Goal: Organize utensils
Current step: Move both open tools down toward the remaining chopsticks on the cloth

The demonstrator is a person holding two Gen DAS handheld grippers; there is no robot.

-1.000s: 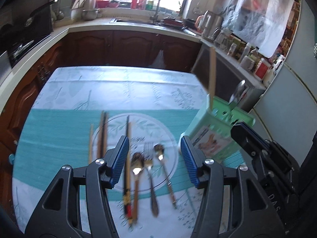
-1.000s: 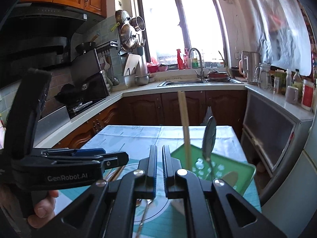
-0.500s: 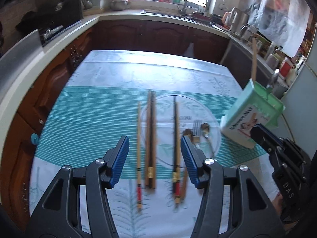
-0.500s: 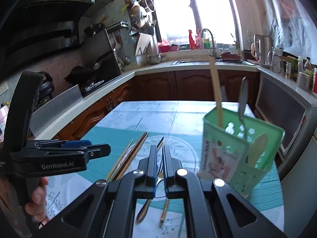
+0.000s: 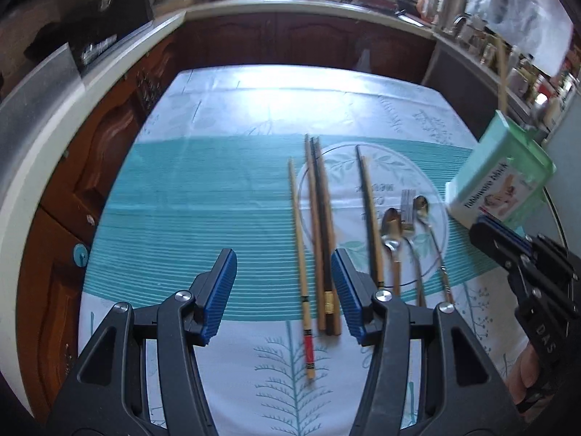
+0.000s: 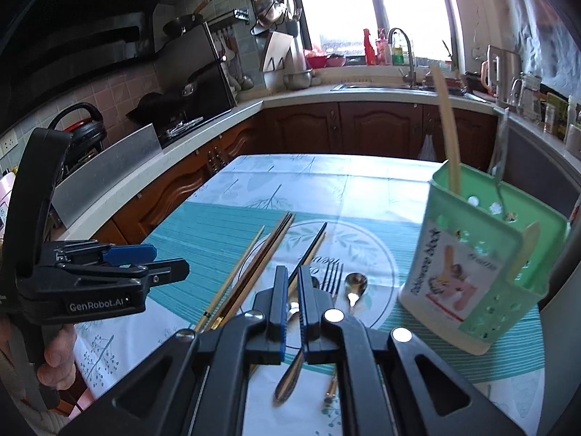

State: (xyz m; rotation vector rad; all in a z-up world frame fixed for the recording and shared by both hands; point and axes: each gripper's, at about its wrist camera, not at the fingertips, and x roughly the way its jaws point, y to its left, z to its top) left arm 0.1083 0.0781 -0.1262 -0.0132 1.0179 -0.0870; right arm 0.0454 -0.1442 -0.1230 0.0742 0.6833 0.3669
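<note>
Several chopsticks [image 5: 321, 232] lie side by side on the teal-striped tablecloth [image 5: 189, 200], with two spoons [image 5: 392, 239] and a fork [image 5: 408, 214] to their right. A green utensil holder [image 5: 501, 178] stands at the right, holding a chopstick and a spoon [image 6: 501, 167]. My left gripper [image 5: 283, 287] is open above the chopsticks' near ends, empty. My right gripper [image 6: 292, 301] is nearly shut and empty, above the spoons [image 6: 356, 283], left of the holder [image 6: 479, 265]. It also shows in the left wrist view [image 5: 523, 265].
The table sits in a kitchen with brown cabinets [image 5: 290, 43], a stove [image 6: 181, 116] at the left and a sink [image 6: 399, 83] under the window. The left gripper's body [image 6: 90, 287] shows at the left of the right wrist view.
My left gripper has moved left, from over the spoons and fork to over the chopsticks. My right gripper has dropped lower and nearer the table, and stays closed.
</note>
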